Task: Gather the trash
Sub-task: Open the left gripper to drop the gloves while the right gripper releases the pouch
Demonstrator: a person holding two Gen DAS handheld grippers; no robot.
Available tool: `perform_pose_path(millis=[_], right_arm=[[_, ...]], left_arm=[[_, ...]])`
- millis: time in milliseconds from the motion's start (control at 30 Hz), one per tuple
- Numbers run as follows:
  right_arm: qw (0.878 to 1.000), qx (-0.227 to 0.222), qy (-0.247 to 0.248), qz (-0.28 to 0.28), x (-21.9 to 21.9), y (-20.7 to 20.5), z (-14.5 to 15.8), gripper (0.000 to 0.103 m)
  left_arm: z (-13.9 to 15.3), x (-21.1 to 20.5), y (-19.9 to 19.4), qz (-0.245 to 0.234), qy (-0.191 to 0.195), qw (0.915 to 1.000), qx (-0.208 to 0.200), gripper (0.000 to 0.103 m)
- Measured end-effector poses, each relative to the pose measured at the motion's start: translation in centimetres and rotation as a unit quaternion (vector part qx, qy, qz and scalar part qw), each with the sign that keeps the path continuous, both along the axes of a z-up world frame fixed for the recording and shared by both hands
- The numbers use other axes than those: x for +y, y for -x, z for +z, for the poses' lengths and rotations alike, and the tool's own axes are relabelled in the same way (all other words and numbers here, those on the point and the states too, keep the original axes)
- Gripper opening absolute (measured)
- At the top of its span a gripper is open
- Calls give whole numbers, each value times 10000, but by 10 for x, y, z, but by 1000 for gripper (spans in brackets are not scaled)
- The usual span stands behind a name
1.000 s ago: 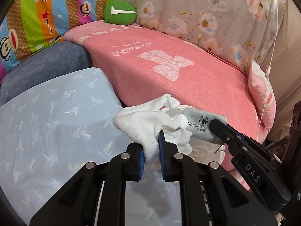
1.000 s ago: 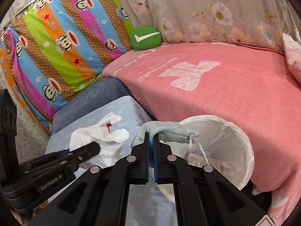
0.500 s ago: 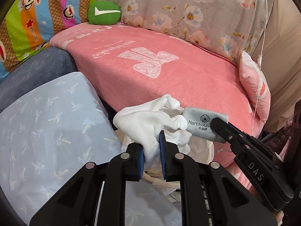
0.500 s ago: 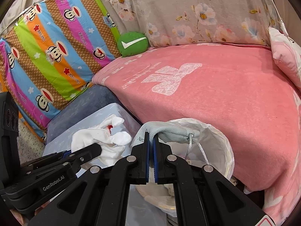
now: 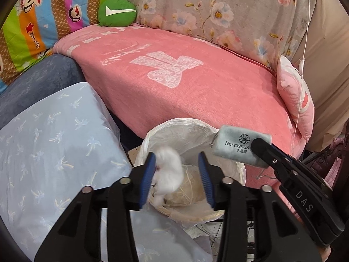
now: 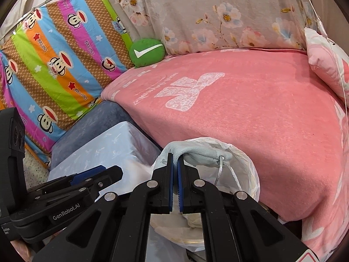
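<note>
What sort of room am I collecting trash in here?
Most likely a bedroom or lived-in sitting corner at home: a pink blanket covers a bed or sofa, backed by a floral sheet and a cartoon monkey sheet, with a lined wastebasket beside it.

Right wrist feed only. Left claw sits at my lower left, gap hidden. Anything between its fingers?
Observer: Yes. The left claw has its jaws opening, with a blurred white cloth between them, over the lined bin.
Operator: My pouch is edge-on here. Any print?
Observer: The grey pouch reads "Narcissus" under a shell logo.
Operator: Bin bottom?
Observer: A pale, string-wound ball lies there.
</note>
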State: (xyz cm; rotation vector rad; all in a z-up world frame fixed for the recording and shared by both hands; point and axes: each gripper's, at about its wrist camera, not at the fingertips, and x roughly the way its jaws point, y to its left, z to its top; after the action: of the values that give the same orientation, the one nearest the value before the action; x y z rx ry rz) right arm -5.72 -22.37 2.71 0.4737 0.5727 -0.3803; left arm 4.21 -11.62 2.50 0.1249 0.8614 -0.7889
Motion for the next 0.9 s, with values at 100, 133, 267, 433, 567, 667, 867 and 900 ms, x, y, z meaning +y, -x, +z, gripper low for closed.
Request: perform_pose_path(millis=[100, 133, 267, 433, 567, 667, 867, 900], right_arm=[[10000, 8, -5, 9, 0, 0, -1, 3], [10000, 14, -5, 17, 0, -1, -1, 3], [10000, 32, -1, 71, 4, -2, -3, 4], [9999, 50, 2, 118, 5, -4, -6, 4], [9999, 58, 3, 144, 4, -6, -6, 5], [9998, 71, 4, 165, 5, -7, -6, 9], [9997, 76, 26, 226, 10, -10, -6, 9], [9997, 77, 29, 235, 10, -10, -6, 10]], left_arm=[[0, 3, -2, 64, 10, 10000, -36, 47], [0, 4, -3, 90, 13, 10000, -32, 48], [-2, 9, -6, 196, 12, 9998, -30, 52], [-4, 14, -8, 305, 17, 9995, -18, 55], [-4, 18, -8, 354, 14, 9994, -29, 56], [-4, 20, -8, 387, 18, 9992, -43, 59], [-3, 23, -6, 424, 18, 9990, -110, 61], [-3, 24, -6, 427, 18, 9990, -116, 61]])
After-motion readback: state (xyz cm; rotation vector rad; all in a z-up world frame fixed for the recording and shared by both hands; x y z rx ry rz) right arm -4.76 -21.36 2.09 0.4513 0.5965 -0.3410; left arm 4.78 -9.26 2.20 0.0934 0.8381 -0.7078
